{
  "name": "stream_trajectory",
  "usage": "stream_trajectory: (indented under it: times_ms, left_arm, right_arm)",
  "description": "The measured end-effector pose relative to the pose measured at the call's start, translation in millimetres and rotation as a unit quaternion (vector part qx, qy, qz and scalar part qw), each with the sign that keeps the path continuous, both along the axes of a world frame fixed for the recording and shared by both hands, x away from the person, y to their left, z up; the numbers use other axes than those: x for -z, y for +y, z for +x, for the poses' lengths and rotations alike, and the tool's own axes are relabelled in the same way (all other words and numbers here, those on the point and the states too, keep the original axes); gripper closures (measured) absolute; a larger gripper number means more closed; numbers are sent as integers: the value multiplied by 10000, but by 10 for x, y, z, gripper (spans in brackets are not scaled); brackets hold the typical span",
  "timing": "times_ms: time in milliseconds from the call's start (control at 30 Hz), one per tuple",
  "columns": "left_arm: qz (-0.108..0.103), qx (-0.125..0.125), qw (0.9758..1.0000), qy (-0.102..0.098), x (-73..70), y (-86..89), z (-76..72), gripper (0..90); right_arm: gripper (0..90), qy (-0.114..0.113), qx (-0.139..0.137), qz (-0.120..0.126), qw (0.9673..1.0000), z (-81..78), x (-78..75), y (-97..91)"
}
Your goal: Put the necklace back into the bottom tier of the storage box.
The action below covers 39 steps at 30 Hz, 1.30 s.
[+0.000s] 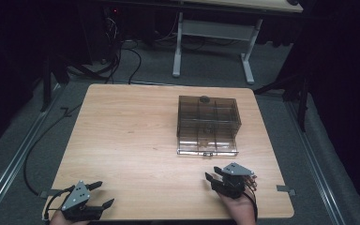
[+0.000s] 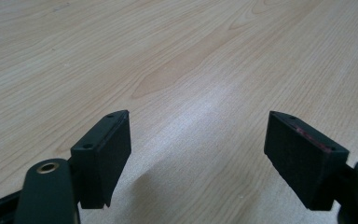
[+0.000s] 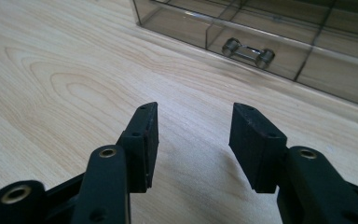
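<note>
One wooden table [image 1: 136, 140], light-grained, occupies the centre of the high view. One clear smoke-tinted plastic drawer box [image 1: 208, 123] stands on it, right of centre in the frame, its lower drawer drawn slightly out toward the bottom edge; internal dividers show through the walls (the number of compartments cannot be told for certain). One small handle [image 3: 248, 51] with two round posts sits on the drawer front, seen at the upper right of the right gripper view. Two grippers, one per hand. The left gripper [image 1: 100, 194] lies at the lower left of the high view, well apart from the box, jaws spread wide with nothing between them; in the left gripper view its two black pads [image 2: 106, 154] frame bare wood. The right gripper [image 1: 213, 174] sits at the lower right of centre, just below the drawer front and near it without touching, jaws apart and empty; its view shows the gap aimed a little left of the handle. One white-framed desk [image 1: 215, 28] stands on the floor at the top of the frame, beyond the table.
</note>
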<state>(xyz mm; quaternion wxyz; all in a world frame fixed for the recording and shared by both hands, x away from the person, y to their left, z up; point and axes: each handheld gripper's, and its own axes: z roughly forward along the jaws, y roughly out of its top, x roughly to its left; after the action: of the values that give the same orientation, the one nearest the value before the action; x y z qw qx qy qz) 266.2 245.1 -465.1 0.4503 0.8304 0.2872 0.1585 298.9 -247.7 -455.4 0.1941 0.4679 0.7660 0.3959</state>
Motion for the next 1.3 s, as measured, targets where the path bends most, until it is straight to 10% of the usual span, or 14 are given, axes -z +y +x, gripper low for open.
stream_trajectory:
  times_ms: [667,1300]
  left_arm:
    - [3,-27,10000,14,1,0,1,231]
    - [-15,-75,10000,-4,2,3,-2,231]
  right_arm:
    - [568,-239,88,70,9997,-55,-43,-30]
    - [870,-296,879,-121,9956,-208,-200,-573]
